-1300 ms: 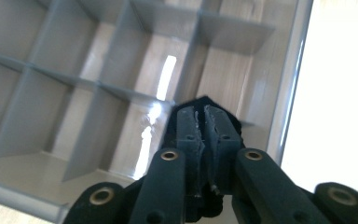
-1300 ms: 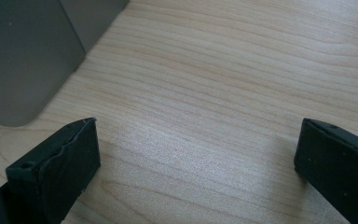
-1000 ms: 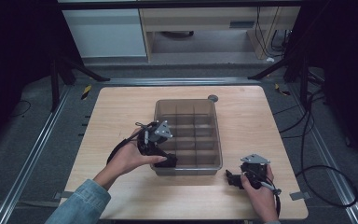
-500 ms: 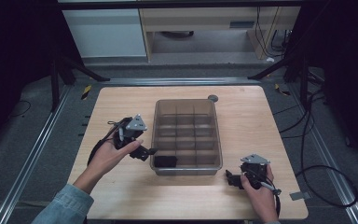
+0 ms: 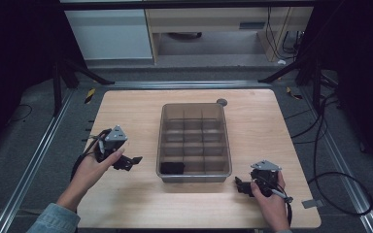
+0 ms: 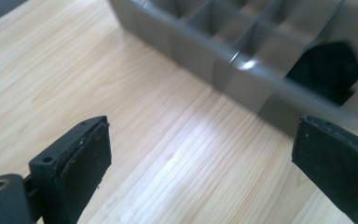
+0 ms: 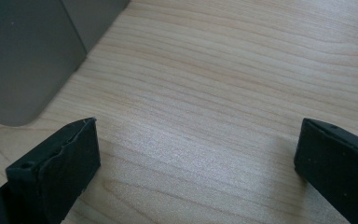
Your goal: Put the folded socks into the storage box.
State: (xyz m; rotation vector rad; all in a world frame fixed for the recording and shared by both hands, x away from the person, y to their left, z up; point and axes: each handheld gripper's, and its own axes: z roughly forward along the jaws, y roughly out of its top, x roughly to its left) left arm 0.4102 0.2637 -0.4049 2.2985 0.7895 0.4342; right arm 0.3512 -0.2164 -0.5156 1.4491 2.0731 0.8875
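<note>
Left gripper: held in the person's left hand over the worktop, to the left of the compartment box and apart from it; its fingers are seen spread wide, having just been opening, and nothing is gripped between them
Right gripper: held in the right hand near the front right corner of the compartment box, low over the wood; its fingers are spread wide, with bare wood seen between them and nothing held
Compartment box: a grey translucent tray divided into a grid of cells, set upright at the middle of the worktop
Black object: seen lying inside the front left cell of the compartment box; in the left gripper view it is visible through the tray's wall, its exact shape cannot be told
Round disc: a small dark piece lying on the worktop just behind the far right corner of the box
</note>
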